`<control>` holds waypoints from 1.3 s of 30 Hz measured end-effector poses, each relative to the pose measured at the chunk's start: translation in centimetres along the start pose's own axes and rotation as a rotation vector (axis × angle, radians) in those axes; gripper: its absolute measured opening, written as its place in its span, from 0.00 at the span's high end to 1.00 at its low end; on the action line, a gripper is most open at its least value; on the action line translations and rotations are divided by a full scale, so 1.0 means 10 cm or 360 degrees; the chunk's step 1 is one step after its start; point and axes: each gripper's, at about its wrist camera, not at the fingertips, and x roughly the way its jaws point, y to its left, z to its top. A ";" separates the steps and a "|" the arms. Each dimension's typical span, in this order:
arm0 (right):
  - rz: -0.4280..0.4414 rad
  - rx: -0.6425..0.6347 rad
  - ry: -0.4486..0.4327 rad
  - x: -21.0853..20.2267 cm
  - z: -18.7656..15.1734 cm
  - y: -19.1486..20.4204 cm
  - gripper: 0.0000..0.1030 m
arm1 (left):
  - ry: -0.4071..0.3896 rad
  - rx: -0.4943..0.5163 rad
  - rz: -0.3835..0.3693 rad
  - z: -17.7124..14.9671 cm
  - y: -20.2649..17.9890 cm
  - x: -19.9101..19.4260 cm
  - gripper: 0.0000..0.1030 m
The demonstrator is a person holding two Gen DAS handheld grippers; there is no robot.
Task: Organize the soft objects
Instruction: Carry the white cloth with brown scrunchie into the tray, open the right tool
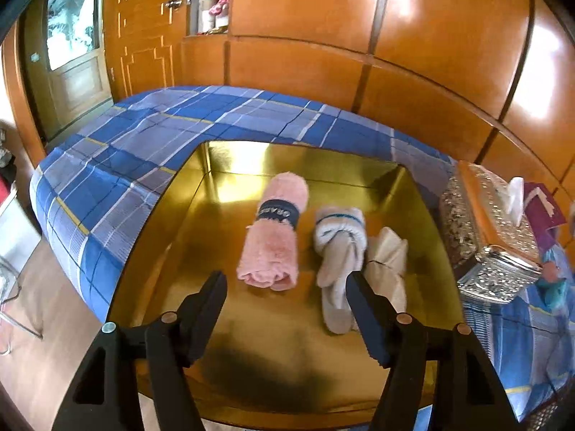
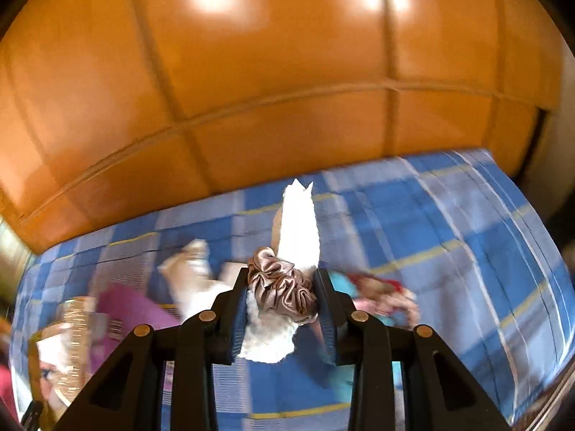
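Between the right tongs, clamped, sits a white cloth roll banded by a scrunchie, long axis pointing ahead. Left tongs gape empty over the gold tray, 3 rolls ahead.

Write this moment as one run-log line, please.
left gripper: open over gold tray | right gripper: shut on white roll with scrunchie | tray: three rolls

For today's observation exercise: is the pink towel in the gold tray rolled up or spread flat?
Rolled up. The pink towel lies as a tight cylinder bound by a dark band, its spiral end showing, on the gold tray.
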 end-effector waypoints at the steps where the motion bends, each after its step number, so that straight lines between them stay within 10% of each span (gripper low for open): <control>1: 0.0028 -0.0039 0.0006 0.02 0.05 0.14 0.67 | -0.0006 0.0010 -0.0009 0.00 -0.02 -0.02 0.32; 17: 0.0357 -0.0546 0.0055 0.12 0.00 1.95 0.67 | -0.0046 0.0066 -0.0003 -0.03 -0.14 -0.13 0.16; 39: 0.0870 -0.1197 0.0298 -0.10 -1.37 3.43 0.67 | -0.0062 0.0072 0.0017 -0.03 -0.11 -0.15 0.14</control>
